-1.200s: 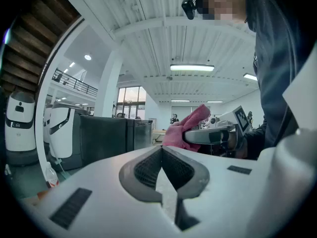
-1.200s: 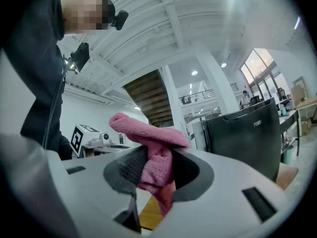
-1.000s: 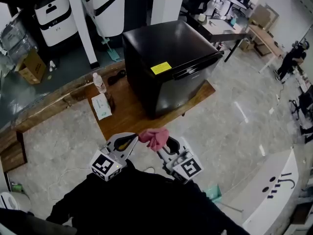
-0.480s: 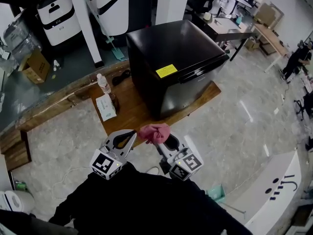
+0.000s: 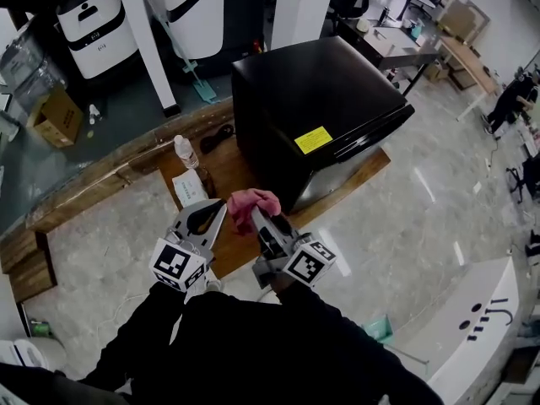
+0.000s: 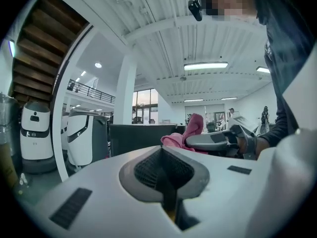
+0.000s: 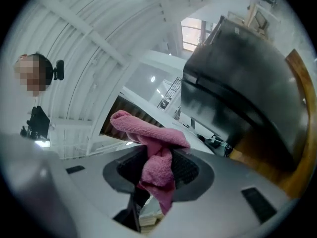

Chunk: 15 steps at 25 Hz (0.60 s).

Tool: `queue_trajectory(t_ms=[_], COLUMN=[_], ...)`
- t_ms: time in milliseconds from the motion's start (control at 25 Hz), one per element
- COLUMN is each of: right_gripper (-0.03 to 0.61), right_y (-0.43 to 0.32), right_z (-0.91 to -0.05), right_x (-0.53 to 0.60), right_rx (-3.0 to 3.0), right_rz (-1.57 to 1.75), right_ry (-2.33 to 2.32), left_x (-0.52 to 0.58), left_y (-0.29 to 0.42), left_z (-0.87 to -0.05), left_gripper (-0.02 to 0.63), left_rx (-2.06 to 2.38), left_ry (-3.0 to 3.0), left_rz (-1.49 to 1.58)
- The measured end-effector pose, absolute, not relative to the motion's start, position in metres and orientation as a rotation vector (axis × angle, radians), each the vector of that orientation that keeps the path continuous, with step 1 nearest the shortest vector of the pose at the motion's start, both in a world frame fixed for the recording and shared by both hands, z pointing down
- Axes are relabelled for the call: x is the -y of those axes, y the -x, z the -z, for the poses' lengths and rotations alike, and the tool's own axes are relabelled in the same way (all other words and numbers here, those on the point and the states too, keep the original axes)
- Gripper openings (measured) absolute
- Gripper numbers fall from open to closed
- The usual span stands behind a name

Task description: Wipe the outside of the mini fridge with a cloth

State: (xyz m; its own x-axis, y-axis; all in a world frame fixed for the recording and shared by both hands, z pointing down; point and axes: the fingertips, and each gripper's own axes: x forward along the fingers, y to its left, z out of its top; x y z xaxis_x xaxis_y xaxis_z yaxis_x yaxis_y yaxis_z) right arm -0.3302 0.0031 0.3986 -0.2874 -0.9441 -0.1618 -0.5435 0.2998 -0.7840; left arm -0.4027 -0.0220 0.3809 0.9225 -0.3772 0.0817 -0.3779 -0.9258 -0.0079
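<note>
A black mini fridge with a yellow sticker stands on a low wooden platform; it also shows at the upper right of the right gripper view. My right gripper is shut on a pink cloth, held just short of the fridge's near lower corner. The cloth bunches between the jaws in the right gripper view. My left gripper hangs beside it to the left, shut on nothing. In the left gripper view the cloth and the fridge lie ahead.
A water bottle and a pack of tissues sit on the platform left of the fridge. White robot units and a pillar stand behind. A cardboard box lies far left. Desks stand at the back right.
Both grippers and the cloth have come closer to the fridge, which has shifted right and grown in view. The right gripper has stayed shut on the cloth.
</note>
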Motion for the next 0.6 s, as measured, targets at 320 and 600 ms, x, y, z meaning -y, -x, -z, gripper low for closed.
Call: queue_trajectory(t_ms=[320,600], right_gripper=[0.141,0.132], right_y=[0.34,0.308], right_z=[-0.39,-0.429], right_x=[0.128,0.227], right_rx=[-1.793,-1.562], right_rz=[0.875,0.928], right_ry=[1.242,1.427], left_x=[0.14,0.238], left_y=[0.418,0.405], left_z=[-0.371,-0.387], left_gripper=[0.006,0.006], left_rx=[0.613,0.575], left_ry=[-3.114,-3.096], left_rz=[-0.096,-0.09])
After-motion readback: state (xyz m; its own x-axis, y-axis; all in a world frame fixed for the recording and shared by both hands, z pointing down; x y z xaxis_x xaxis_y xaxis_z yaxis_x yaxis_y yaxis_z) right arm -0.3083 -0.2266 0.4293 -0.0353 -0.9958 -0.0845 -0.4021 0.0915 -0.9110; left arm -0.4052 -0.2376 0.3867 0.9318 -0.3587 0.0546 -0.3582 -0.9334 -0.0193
